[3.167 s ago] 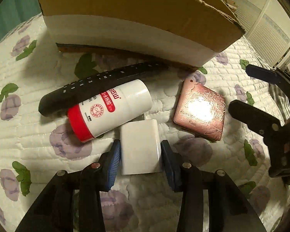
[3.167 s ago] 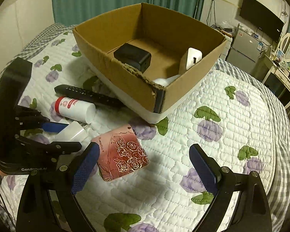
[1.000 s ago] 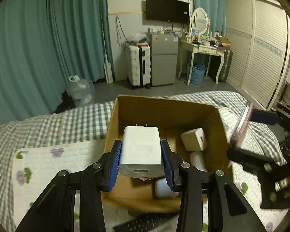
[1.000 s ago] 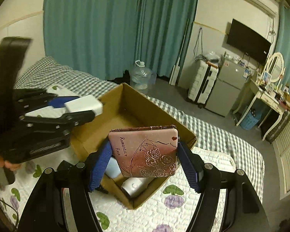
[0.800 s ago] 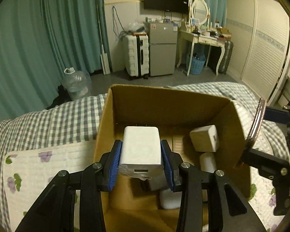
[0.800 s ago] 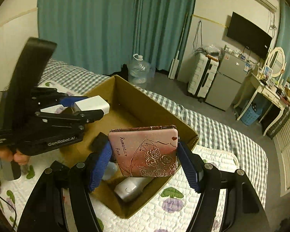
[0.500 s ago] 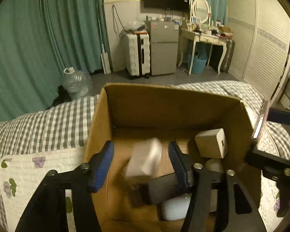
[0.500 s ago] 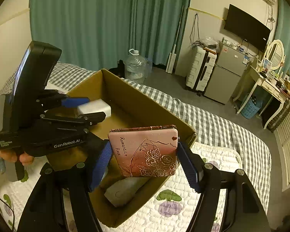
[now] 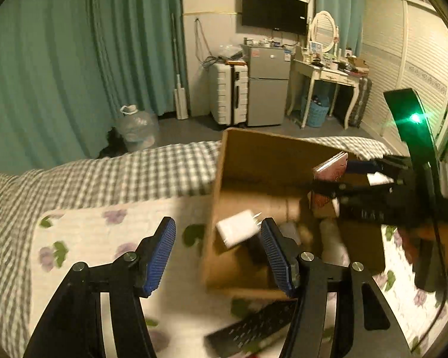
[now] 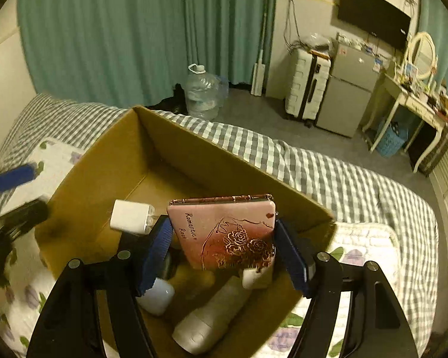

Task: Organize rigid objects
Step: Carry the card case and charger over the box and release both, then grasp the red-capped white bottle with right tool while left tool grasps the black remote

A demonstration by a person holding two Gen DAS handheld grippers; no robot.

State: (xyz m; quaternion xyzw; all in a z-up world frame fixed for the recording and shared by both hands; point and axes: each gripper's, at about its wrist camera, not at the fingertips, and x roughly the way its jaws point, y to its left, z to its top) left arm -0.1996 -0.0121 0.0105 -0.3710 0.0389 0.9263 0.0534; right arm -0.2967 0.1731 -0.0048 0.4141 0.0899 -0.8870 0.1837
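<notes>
My left gripper (image 9: 219, 253) is open and empty, left of the cardboard box (image 9: 248, 161). The white charger (image 9: 237, 231) lies free in the box, no pad touching it; it also shows in the right wrist view (image 10: 131, 216). My right gripper (image 10: 222, 253) is shut on the pink rose-patterned case (image 10: 224, 229) and holds it upright over the open box (image 10: 194, 155). From the left wrist view the case (image 9: 331, 167) is above the box's right side. A black remote (image 9: 251, 331) lies on the quilt in front of the box.
Inside the box lie a white bottle (image 10: 209, 319), a small white cube (image 10: 254, 277) and a white rounded item (image 10: 158, 296). The floral quilt (image 9: 89, 238) spreads left of the box. A suitcase, fridge and dressing table stand across the room.
My left gripper opened over the box and let the white charger drop in, then swung left. My right gripper carried the pink case from beside the box to above its inside.
</notes>
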